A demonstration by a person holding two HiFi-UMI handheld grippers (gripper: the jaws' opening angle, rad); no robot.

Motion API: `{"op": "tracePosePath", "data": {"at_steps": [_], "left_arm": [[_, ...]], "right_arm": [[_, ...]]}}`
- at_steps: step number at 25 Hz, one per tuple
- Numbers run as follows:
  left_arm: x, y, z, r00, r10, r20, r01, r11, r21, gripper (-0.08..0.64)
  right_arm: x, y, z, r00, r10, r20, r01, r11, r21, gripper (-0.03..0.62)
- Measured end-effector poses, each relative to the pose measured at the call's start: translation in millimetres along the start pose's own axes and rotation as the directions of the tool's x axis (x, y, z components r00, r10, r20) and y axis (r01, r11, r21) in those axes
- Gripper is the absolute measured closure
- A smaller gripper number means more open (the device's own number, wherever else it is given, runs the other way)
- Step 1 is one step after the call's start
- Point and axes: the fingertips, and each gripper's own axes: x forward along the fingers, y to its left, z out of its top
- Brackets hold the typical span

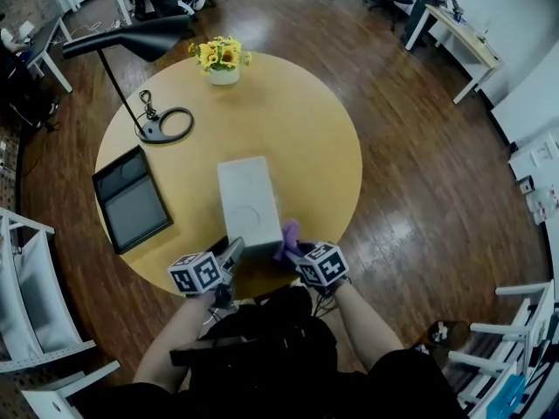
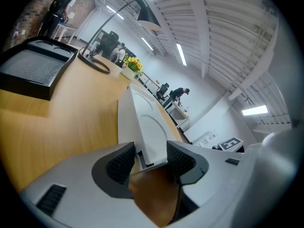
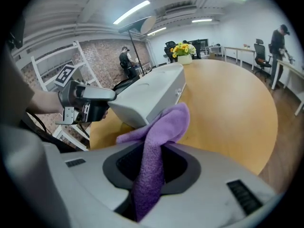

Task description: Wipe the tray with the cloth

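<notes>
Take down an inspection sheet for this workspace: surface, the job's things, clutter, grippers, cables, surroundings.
surface: round table, light wood.
job's things: white tray near the person's edge; purple cloth at its near right corner.
clutter: black tray at left; black lamp; yellow flowers at the far edge.
grippers: left gripper open, the white tray's near corner between its jaws; right gripper shut on the purple cloth.
cables: dark cord below the left gripper.
surroundings: wood floor; white chair at left; desk far right.
</notes>
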Motion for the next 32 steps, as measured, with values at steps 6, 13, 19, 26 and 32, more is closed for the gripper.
{"op": "tracePosePath", "data": {"at_steps": [6, 13, 19, 26, 32], "left_arm": [[1, -7, 1, 1.0, 0.001, 0.007, -0.001, 1.0, 0.015, 0.351], [4, -32, -17, 0.99, -0.092, -0.106, 0.092, 0.996, 0.0, 0.356], [32, -79, -48, 0.95, -0.212, -0.228, 0.21, 0.977, -0.032, 0.364], [93, -115, -57, 0.937, -0.211, -0.28, 0.213, 0.977, -0.022, 0.37], [146, -155, -52, 0.926, -0.207, -0.315, 0.22, 0.976, 0.006, 0.368]], "right_arm": [[-2, 5, -3, 0.997, -0.061, 0.049, 0.051, 0.98, 0.193, 0.503], [-10, -16, 2, 0.987, -0.147, 0.059, 0.117, 0.929, 0.352, 0.502], [-24, -69, 19, 0.984, -0.158, 0.089, 0.104, 0.893, 0.437, 0.502], [-29, -137, 52, 0.982, -0.18, 0.056, 0.148, 0.918, 0.368, 0.502], [-39, -186, 77, 0.983, -0.167, 0.081, 0.13, 0.931, 0.342, 0.502]]}}
